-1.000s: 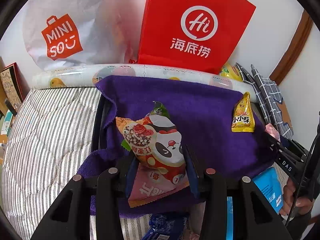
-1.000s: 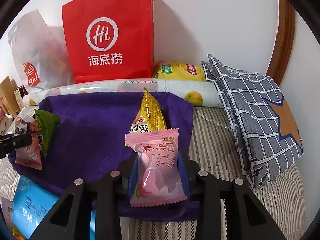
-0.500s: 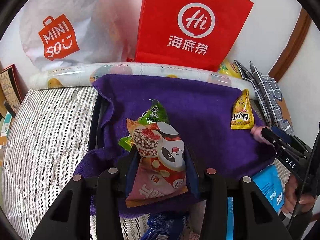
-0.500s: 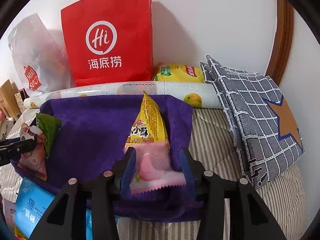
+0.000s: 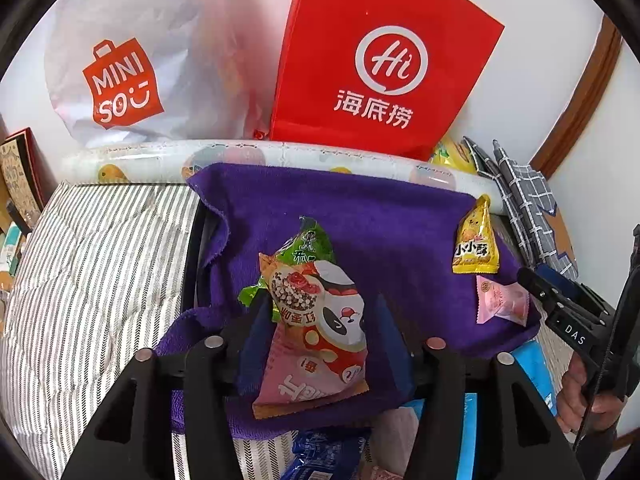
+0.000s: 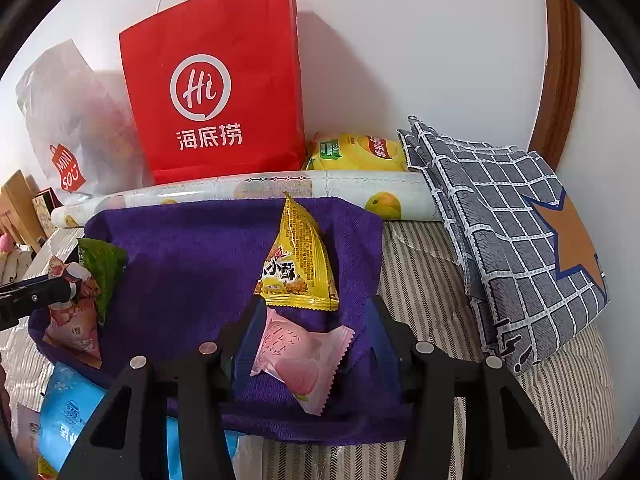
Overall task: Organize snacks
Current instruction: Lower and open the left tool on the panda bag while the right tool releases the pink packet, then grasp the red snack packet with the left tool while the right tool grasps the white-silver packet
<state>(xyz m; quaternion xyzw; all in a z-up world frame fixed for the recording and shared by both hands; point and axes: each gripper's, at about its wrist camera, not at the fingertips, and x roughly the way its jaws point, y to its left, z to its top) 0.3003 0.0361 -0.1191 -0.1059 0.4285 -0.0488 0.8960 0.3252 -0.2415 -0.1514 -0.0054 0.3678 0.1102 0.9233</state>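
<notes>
A purple towel (image 5: pixel 384 232) (image 6: pixel 192 264) lies on the striped bed. My left gripper (image 5: pixel 320 312) stands open around a panda snack packet (image 5: pixel 320 328) that lies on the towel over a green packet (image 5: pixel 308 244). My right gripper (image 6: pixel 312 320) is open; a pink snack packet (image 6: pixel 300 356) lies on the towel between its fingers, just below a yellow triangular packet (image 6: pixel 296 264). The pink packet (image 5: pixel 500 300) and the yellow packet (image 5: pixel 476 240) also show at the right of the left wrist view, and the panda packet (image 6: pixel 72 320) at the left of the right wrist view.
A red paper bag (image 6: pixel 216 84) and a white Miniso bag (image 5: pixel 132 64) stand against the wall behind a printed roll (image 6: pixel 320 192). A yellow chip bag (image 6: pixel 356 152) and a grey checked cloth (image 6: pixel 512 216) lie at right. Blue packets (image 6: pixel 72 416) lie off the towel's front edge.
Both grippers have opened. The pink packet dropped from the right gripper onto the towel below the yellow packet. The panda packet now lies loose between the left fingers.
</notes>
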